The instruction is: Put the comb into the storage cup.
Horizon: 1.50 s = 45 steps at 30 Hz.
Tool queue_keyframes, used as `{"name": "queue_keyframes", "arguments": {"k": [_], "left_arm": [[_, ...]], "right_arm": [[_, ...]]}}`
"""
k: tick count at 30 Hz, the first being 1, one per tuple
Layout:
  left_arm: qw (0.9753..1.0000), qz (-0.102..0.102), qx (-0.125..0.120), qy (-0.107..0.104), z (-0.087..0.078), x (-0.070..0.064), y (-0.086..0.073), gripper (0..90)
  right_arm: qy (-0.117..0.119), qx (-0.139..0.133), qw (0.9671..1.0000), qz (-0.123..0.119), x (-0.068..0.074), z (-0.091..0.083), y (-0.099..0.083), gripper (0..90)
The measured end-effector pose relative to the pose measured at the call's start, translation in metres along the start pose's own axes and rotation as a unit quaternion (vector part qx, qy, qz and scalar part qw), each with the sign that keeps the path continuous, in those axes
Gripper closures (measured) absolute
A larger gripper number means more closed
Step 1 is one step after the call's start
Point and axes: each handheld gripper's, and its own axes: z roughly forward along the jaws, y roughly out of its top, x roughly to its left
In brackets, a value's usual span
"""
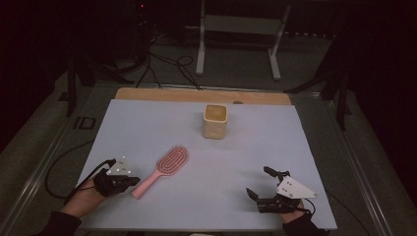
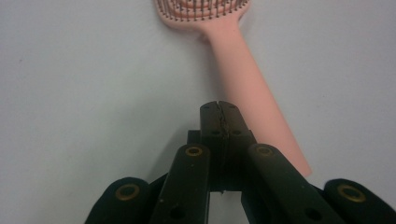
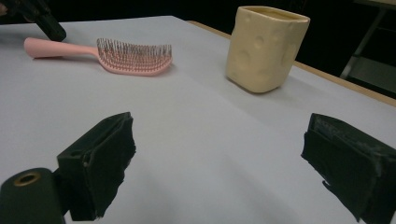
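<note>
The left gripper (image 1: 129, 180) sits at the near left of the pale sheet (image 1: 147, 123), its jaws pressed together with no gap and nothing between them. In the left gripper view its closed tips (image 2: 220, 112) lie just beside the handle of the pink hairbrush (image 2: 243, 79), to the handle's left; whether they touch it cannot be told. The right gripper (image 1: 259, 183) rests at the near right, well apart from the brush, with its jaws spread wide and nothing between them (image 3: 215, 158).

The hairbrush (image 1: 164, 168) lies flat on the sheet, left of centre and toward the near side. Its long axis runs diagonally: the handle end points near and left, toward the left gripper, and the bristled head points far and right, toward the cream cup (image 1: 215, 120). The bristles face up. The cup stands upright toward the far side, well apart from the brush.
</note>
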Motion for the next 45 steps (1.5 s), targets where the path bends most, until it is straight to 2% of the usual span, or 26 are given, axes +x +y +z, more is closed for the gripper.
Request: {"name": "queue_keyframes", "arguments": {"k": [9, 16, 26, 29, 33, 38, 45], "left_arm": [[0.9998, -0.018, 0.008, 0.009, -0.009, 0.001, 0.008, 89.9], [0.9989, -0.045, 0.006, 0.008, -0.020, -0.002, 0.023, 89.8], [0.9985, -0.051, 0.018, 0.010, -0.026, -0.009, 0.044, 89.8], [0.9970, -0.073, 0.015, 0.019, -0.027, -0.010, 0.050, 89.5], [0.9970, -0.077, 0.011, 0.005, -0.025, -0.012, 0.054, 88.5], [0.9964, -0.083, 0.017, 0.000, -0.020, -0.017, 0.059, 83.0], [0.9955, -0.090, 0.028, 0.012, -0.016, -0.021, 0.067, 67.0]], "right_arm": [[-0.001, 0.001, 1.0000, 0.002, 0.000, 0.000, 0.000, 8.5], [-0.001, 0.001, 1.0000, 0.003, 0.000, 0.000, 0.000, 8.5], [-0.001, 0.001, 1.0000, 0.003, -0.001, 0.000, 0.000, 8.5], [0.000, 0.001, 1.0000, 0.003, -0.001, 0.000, 0.000, 8.5], [0.001, 0.001, 1.0000, 0.005, -0.001, 0.001, 0.000, 8.5], [0.001, 0.002, 1.0000, 0.005, 0.000, 0.000, 0.000, 8.5], [0.001, 0.002, 1.0000, 0.004, 0.000, 0.001, 0.000, 8.5]]}}
